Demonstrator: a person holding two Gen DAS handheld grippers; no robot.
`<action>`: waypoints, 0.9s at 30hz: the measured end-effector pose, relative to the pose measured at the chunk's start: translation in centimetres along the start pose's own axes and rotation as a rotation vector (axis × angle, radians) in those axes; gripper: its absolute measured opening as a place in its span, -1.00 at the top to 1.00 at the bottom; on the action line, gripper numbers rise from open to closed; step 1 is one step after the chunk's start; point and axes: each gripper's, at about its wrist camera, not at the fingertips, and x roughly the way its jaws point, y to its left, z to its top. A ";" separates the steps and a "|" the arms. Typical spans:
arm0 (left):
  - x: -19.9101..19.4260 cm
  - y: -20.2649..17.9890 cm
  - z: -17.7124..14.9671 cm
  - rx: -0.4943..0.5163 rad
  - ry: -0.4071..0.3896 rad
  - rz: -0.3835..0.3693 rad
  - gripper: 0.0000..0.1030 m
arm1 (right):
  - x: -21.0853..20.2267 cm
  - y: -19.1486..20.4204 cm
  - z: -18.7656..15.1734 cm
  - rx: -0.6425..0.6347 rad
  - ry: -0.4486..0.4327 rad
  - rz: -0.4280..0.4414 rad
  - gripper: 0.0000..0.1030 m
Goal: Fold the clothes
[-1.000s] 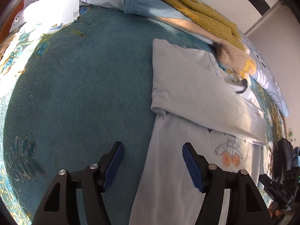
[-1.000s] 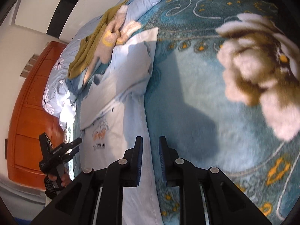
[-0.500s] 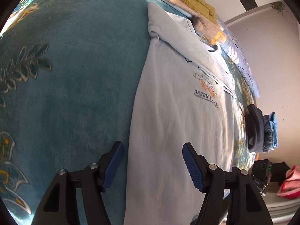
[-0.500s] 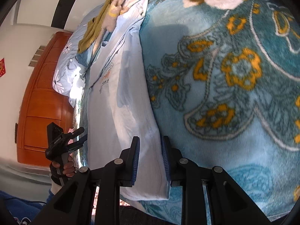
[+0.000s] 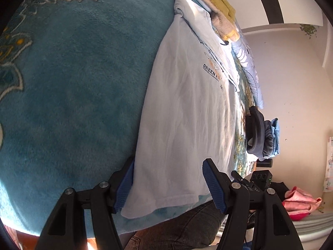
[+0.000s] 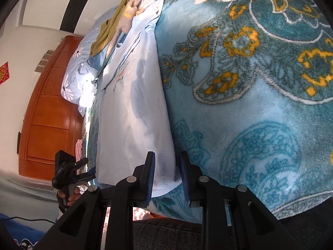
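- The light blue T-shirt (image 5: pixel 183 112) lies flat on the teal floral blanket (image 5: pixel 72 95), running from the lower middle of the left wrist view up to the top centre, its hem nearest the camera at the bed's edge
- A printed logo with the word GREEN sits on the shirt's chest, right of centre in the upper half of that view; the sleeves look folded inward near the collar
- The left gripper (image 5: pixel 168 184) has its jaws spread wide at the lower centre of the frame, one blue pad at the shirt's left hem corner and the other over the hem to the right; nothing is pinched between them
- In the right wrist view the same shirt (image 6: pixel 133 112) runs up the left-centre of the frame, and the right gripper (image 6: pixel 167 177) straddles its near hem corner with jaws parted; the cloth lies in the gap, and whether the pads touch it I cannot tell
- A mustard-yellow knit (image 6: pixel 108 31) and a beige garment (image 5: pixel 222 20) lie just beyond the collar
- Dark folded clothes (image 5: pixel 258 133) sit at the right edge of the bed in the left wrist view
- An orange wooden headboard (image 6: pixel 50 108) fills the left side of the right wrist view
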 end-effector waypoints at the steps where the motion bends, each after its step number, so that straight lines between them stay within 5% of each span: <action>1: -0.1 -0.1 -0.2 0.005 0.000 0.000 -0.34 | -0.1 0.1 -0.1 -0.004 -0.010 -0.002 0.53; 9: 0.4 -0.7 -1.2 0.023 0.016 -0.005 -0.30 | 0.2 0.4 -0.7 0.007 0.000 0.091 0.47; 12: 0.3 -0.3 -1.7 0.012 0.011 -0.006 -0.12 | -0.3 0.4 -1.0 0.009 -0.013 0.091 0.63; 15: 0.1 0.5 -1.9 -0.018 -0.003 -0.010 0.18 | -0.7 0.2 -1.2 0.016 -0.021 0.088 0.81; 17: 0.2 0.6 -2.1 -0.016 0.001 0.028 0.67 | -0.9 0.4 -1.3 0.006 -0.022 0.071 0.82; 19: 0.3 0.3 -2.4 0.016 -0.008 0.101 0.91 | -1.2 0.6 -1.3 -0.004 -0.030 0.044 0.84; 27: 0.1 -0.5 -2.7 0.107 -0.016 0.223 0.92 | -1.0 -0.3 -1.6 0.011 -0.018 0.009 0.86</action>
